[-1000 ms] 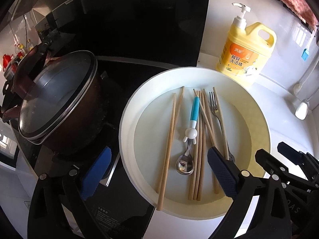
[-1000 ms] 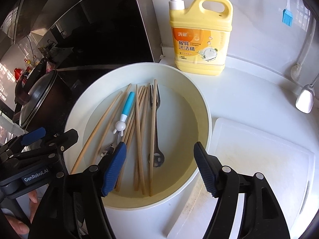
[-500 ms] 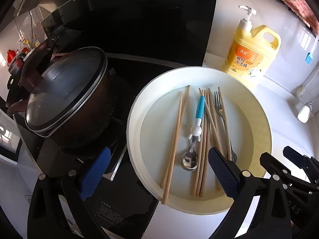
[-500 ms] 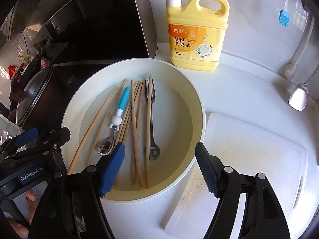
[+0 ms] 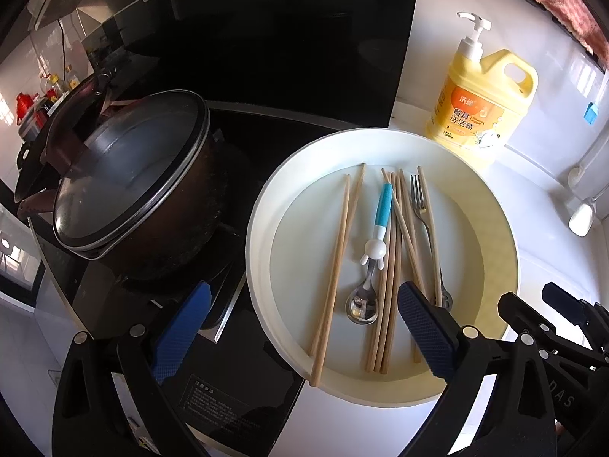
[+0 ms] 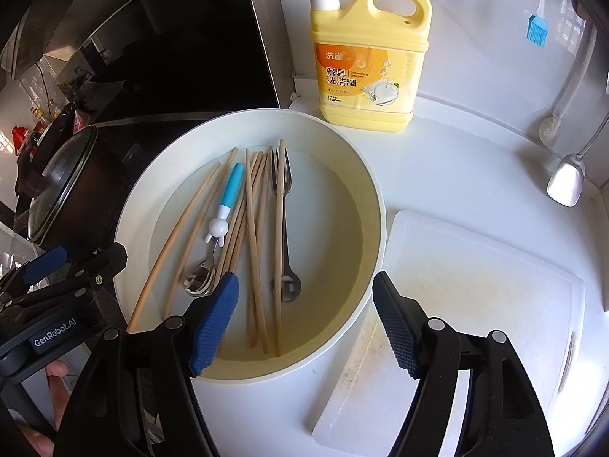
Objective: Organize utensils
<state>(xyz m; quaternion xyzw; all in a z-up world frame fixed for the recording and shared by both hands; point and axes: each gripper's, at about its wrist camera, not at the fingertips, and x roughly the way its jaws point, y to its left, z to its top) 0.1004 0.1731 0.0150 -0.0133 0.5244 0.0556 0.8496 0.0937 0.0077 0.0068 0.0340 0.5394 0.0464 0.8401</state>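
- L gripper (image 5: 304, 327): jaws spread wide, nothing between the blue pads; poised above the near-left rim of the basin (image 5: 262, 205), one pad over the stove side, the other over the chopstick ends.
- R gripper (image 6: 304, 323): also wide open & empty, poised over the basin's near-right rim, straddling wall & cutting board (image 6: 475, 285). Both sit side by side w/ the basin ahead, likely lined up to reach in from the near side.
- Utensils all lie loose on the basin floor, roughly parallel, long axes running away from the cameras: chopsticks (image 6: 253, 236) in a crossed bundle at centre, two more apart at left, one end riding up on the near rim.
- Blue-handled spoon (image 5: 375, 251) w/ white figure on the stem lies between the left pair & the bundle, bowl nearest the L gripper.
- Fork (image 6: 281, 224) lies at right, tines far, a chopstick overlapping it.
- Mixed, unsorted heap: fits items waiting to be sorted out, or items gathered into one vessel; can't tell which.
- Edges: raised basin wall means picks go from above; thin sticks flat on the floor leave little to pinch.
- Room: lidded pot (image 5: 125, 175) on the stove just beside the basin at left, tight there. Detergent jug (image 6: 369, 61) stands behind. Board & white counter at right are open, the roomier side.
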